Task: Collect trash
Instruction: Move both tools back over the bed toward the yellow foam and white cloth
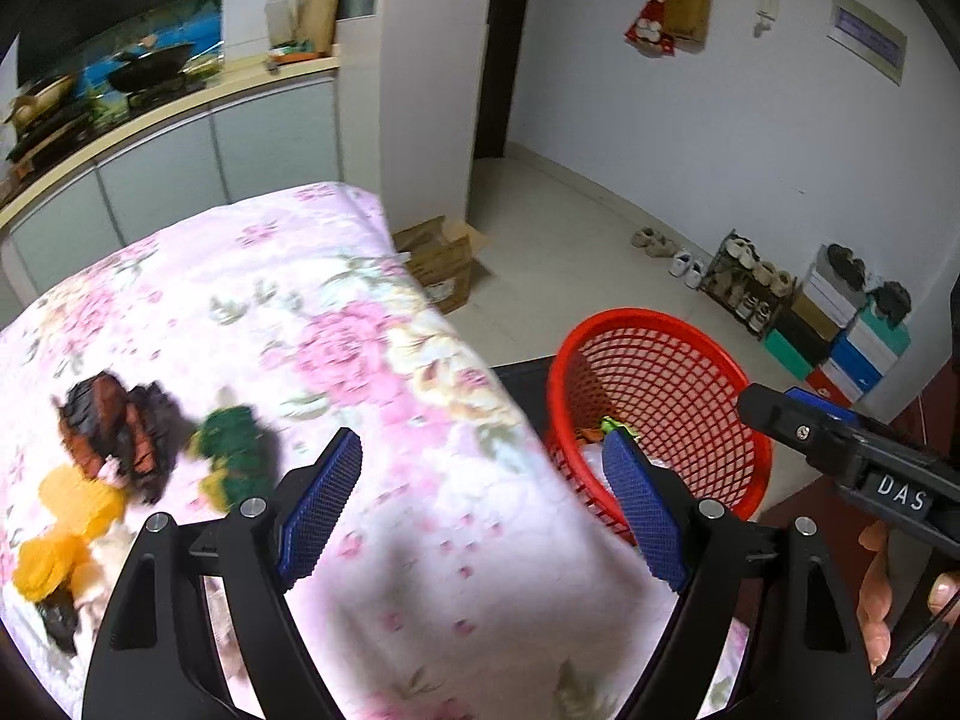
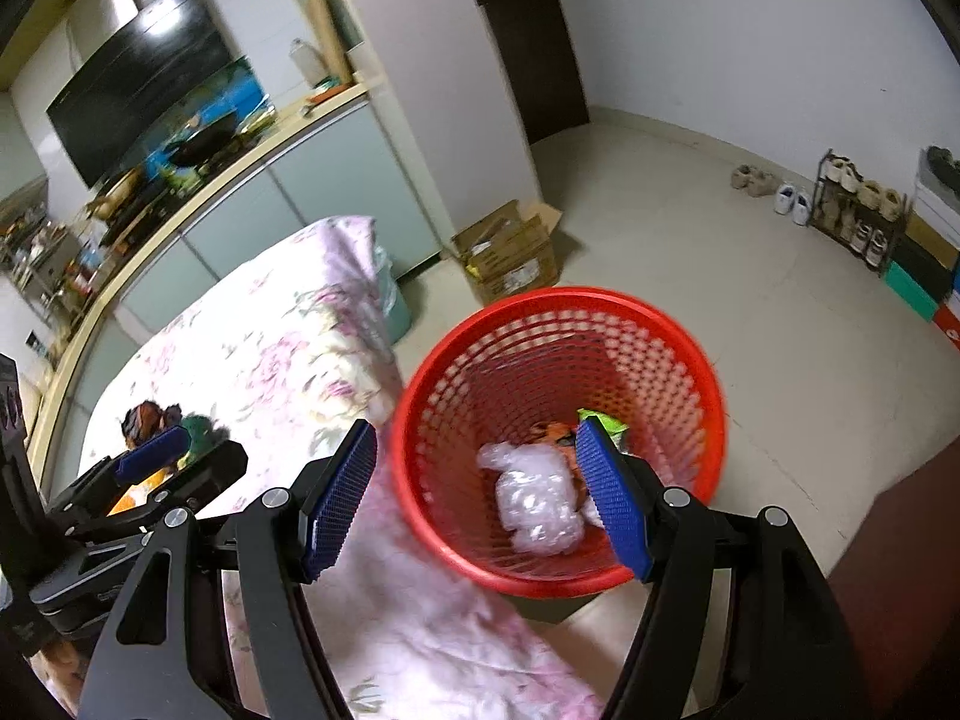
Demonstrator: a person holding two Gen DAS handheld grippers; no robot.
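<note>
Both tools are released and empty: right tool (image 2: 477,489) above the basket (image 2: 708,420), left tool (image 1: 483,504) over the bed (image 1: 336,324). Swing left toward the wrappers (image 1: 120,432) at nine o'clock, pinching one crumpled piece squarely.

From my right gripper (image 2: 477,498), spread wide with nothing between its jaws, the mouth of the round red plastic mesh basket (image 2: 714,396) lies unobstructed just ahead; a crumpled clear plastic bag (image 2: 540,504) covers part of its bottom. The pink floral cloth (image 1: 336,324) drapes right beside the basket's rim. My left gripper (image 1: 483,501) is open too, over bare cloth, with dark and yellow crumpled wrappers (image 1: 114,438) crowding its left.
</note>
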